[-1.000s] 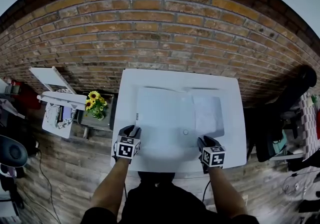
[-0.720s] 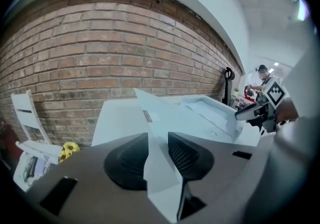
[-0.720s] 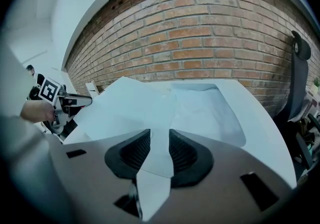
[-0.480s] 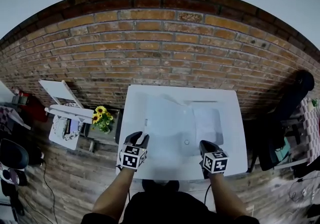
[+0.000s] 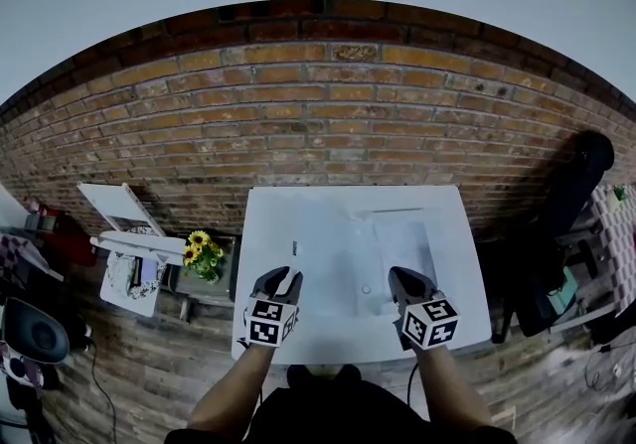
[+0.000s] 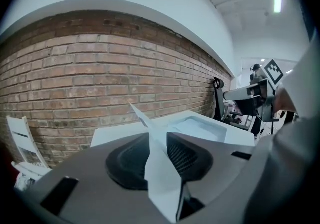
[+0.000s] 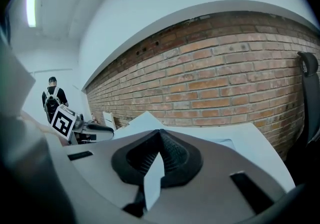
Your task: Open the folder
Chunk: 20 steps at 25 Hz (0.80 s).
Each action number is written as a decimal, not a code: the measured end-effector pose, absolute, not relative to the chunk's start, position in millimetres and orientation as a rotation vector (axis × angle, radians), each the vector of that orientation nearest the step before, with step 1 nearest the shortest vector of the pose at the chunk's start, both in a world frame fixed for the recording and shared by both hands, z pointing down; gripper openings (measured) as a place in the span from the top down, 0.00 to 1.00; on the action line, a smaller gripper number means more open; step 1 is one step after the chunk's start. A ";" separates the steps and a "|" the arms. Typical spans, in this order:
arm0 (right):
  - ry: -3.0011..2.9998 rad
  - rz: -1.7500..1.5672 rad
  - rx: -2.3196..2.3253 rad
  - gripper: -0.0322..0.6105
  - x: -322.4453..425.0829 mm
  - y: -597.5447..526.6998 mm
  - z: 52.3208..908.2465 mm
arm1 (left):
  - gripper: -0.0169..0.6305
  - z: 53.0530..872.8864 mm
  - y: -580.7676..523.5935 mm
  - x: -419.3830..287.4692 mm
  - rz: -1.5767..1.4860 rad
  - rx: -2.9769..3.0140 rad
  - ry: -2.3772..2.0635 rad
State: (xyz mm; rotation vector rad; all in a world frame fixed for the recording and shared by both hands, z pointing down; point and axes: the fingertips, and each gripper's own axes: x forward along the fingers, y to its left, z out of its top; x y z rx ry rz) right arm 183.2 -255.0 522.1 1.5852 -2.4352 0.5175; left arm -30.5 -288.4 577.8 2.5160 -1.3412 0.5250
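Left claw point(image 5: 282, 278), its jaws having just closed further, and right claw point(image 5: 403, 278), fully closed, each pinch the front edge of the folder point(image 5: 363, 251) lying mid-desk point(image 5: 266, 223). Light, thin and floppy by the look, it suits edge grips.

No words, numbers or brand names can be read anywhere. The only signs are black-and-white square markers, which carry patterns rather than letters: one set on the left cube point(image 5: 265, 323) of the left tongs point(image 5: 280, 280), another on the right cube point(image 5: 429, 323) of the right tongs point(image 5: 405, 280).
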 end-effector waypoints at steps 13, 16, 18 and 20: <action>-2.469 0.413 1.610 0.93 188.4 -255.7 497.7 | 0.79 559.2 -300.0 -21.0 0.474 2.553 -1.361; -2.472 0.415 1.607 0.93 189.6 -256.2 498.6 | 0.80 556.7 -302.4 -16.9 0.479 2.559 -1.363; -2.476 0.416 1.605 0.93 190.0 -257.2 498.0 | 0.80 554.8 -303.9 -15.6 0.475 2.556 -1.364; -2.478 0.415 1.604 0.93 190.3 -258.6 497.4 | 0.80 553.2 -305.4 -15.2 0.470 2.555 -1.368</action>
